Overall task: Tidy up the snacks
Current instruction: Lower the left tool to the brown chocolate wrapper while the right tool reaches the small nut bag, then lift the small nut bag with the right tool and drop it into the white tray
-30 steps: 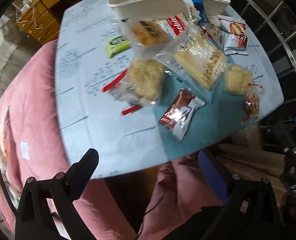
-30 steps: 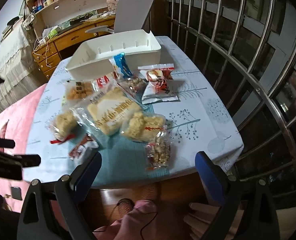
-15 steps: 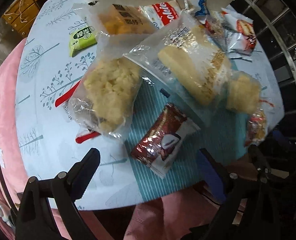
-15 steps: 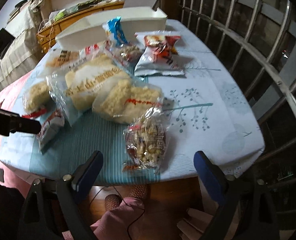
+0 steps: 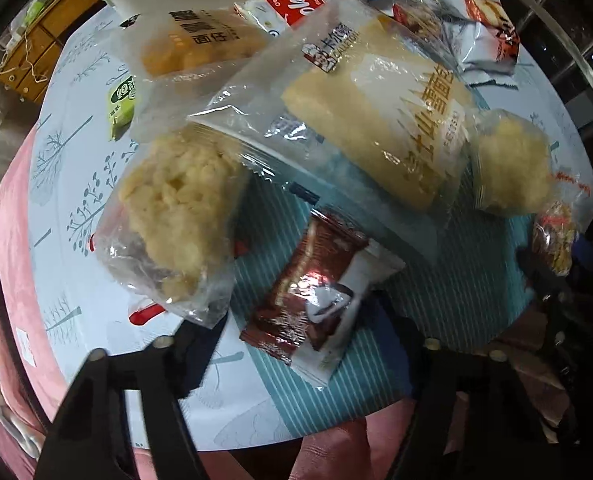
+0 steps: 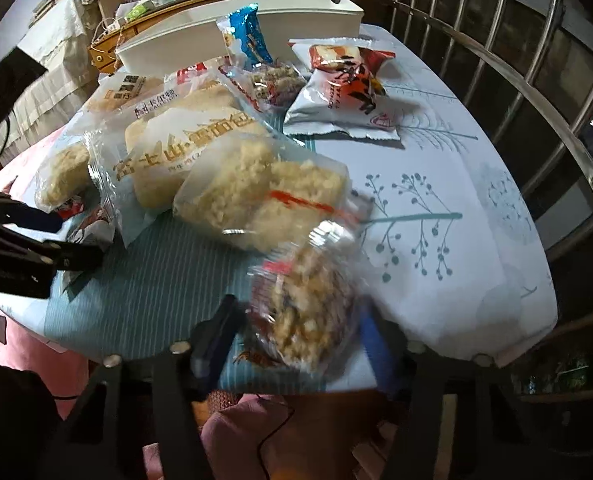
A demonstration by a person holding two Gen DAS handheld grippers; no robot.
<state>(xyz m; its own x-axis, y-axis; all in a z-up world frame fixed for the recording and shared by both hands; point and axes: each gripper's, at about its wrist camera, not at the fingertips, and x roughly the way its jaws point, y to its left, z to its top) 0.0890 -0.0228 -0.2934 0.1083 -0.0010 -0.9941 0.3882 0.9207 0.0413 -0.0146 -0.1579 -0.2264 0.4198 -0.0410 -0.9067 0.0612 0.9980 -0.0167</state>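
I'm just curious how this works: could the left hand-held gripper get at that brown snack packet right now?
Probably yes. The left hand-held gripper is open, with the brown snack packet lying flat just ahead, between its fingers. Nothing covers the packet, though the clear bag of puffed rice sits close beside it.

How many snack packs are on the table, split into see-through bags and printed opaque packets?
See-through bags: 6 (rice-crisp bags, bread bag, cracker bag, nut-mix bags)
Printed packets: 5 (brown packet, green packet, blue packet, red-and-white packet, silver packet)
Total: 11
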